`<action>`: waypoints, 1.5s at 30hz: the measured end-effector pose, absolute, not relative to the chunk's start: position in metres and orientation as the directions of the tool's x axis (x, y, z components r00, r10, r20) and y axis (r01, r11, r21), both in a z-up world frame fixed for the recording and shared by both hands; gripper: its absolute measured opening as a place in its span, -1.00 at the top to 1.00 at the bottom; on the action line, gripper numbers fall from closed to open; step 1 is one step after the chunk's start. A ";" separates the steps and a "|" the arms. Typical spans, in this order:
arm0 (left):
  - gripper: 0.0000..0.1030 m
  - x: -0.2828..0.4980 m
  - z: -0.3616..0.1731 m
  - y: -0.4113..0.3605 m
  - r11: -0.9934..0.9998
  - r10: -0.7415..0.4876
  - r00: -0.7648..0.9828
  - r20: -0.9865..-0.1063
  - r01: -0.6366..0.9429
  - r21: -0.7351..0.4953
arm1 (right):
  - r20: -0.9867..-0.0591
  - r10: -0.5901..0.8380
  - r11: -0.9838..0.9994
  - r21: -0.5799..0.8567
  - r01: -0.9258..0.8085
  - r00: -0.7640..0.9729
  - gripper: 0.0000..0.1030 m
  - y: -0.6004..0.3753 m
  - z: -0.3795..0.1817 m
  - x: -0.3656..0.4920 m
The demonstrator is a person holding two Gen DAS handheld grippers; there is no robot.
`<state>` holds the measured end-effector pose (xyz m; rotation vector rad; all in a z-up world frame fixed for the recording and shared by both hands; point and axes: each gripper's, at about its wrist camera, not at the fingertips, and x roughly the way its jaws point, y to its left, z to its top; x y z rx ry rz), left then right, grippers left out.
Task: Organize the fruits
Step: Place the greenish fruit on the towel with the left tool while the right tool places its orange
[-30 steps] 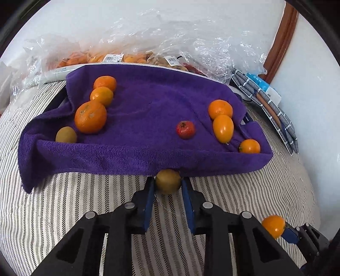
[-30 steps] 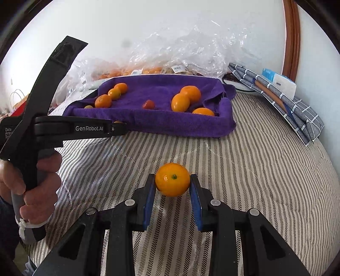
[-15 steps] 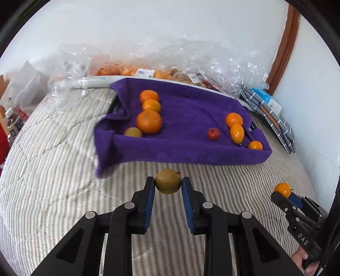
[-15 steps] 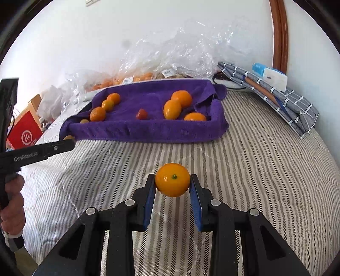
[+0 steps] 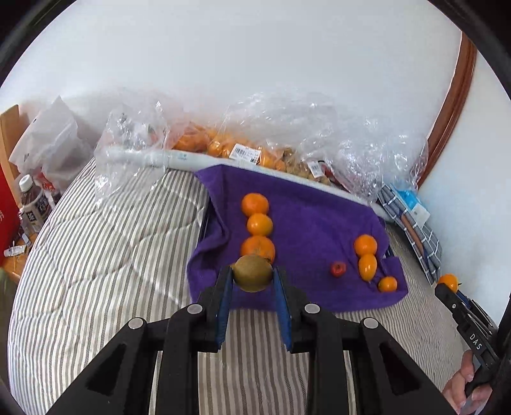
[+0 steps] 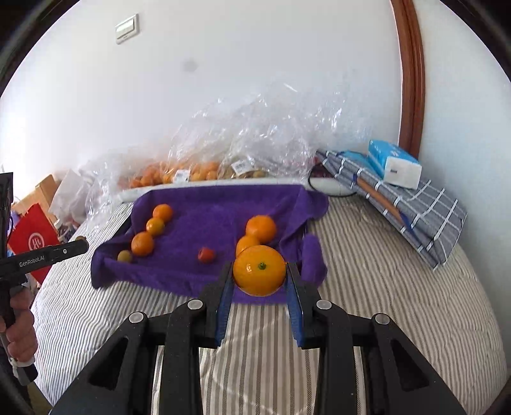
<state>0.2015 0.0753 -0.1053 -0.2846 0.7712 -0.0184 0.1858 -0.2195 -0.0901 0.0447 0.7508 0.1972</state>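
Above the striped bed [image 5: 95,255], the left gripper [image 5: 252,281] clamps a kiwi [image 5: 253,273]; the right gripper [image 6: 259,281] clamps an orange [image 6: 259,270], near the purple towel [image 6: 223,217].

You're over a bed [image 6: 399,287] with a grey-striped quilt, a plain white wall [image 6: 255,79] behind its far edge. A curved wooden frame [image 6: 410,79] rises at the far right corner, a light switch [image 6: 127,29] sits high left, daylight is soft and even.
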 end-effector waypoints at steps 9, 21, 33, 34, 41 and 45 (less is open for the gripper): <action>0.52 0.248 -0.105 0.062 0.967 -0.128 0.708 -0.694 -0.067 -0.246 | -0.681 0.201 0.979 0.118 -0.165 0.705 0.39 -0.223 -0.099 0.233; 0.52 0.304 -0.130 0.036 0.972 -0.159 0.655 -0.738 -0.028 -0.234 | -0.766 0.261 0.964 0.174 -0.201 0.587 0.39 -0.215 -0.161 0.289; 0.52 0.331 -0.154 0.003 0.978 -0.181 0.599 -0.780 0.026 -0.207 | -0.763 0.243 0.969 0.165 -0.183 0.599 0.38 -0.219 -0.174 0.295; 0.52 0.331 -0.155 0.001 0.978 -0.181 0.596 -0.782 0.026 -0.206 | -0.763 0.239 0.970 0.159 -0.184 0.601 0.38 -0.218 -0.174 0.294; 0.52 0.334 -0.162 -0.007 0.984 -0.157 0.577 -0.801 0.022 -0.177 | -0.758 0.239 0.970 0.155 -0.188 0.607 0.36 -0.217 -0.173 0.292; 0.52 0.335 -0.169 -0.009 0.984 -0.152 0.550 -0.821 0.005 -0.180 | -0.743 0.234 0.971 0.147 -0.188 0.627 0.24 -0.218 -0.170 0.289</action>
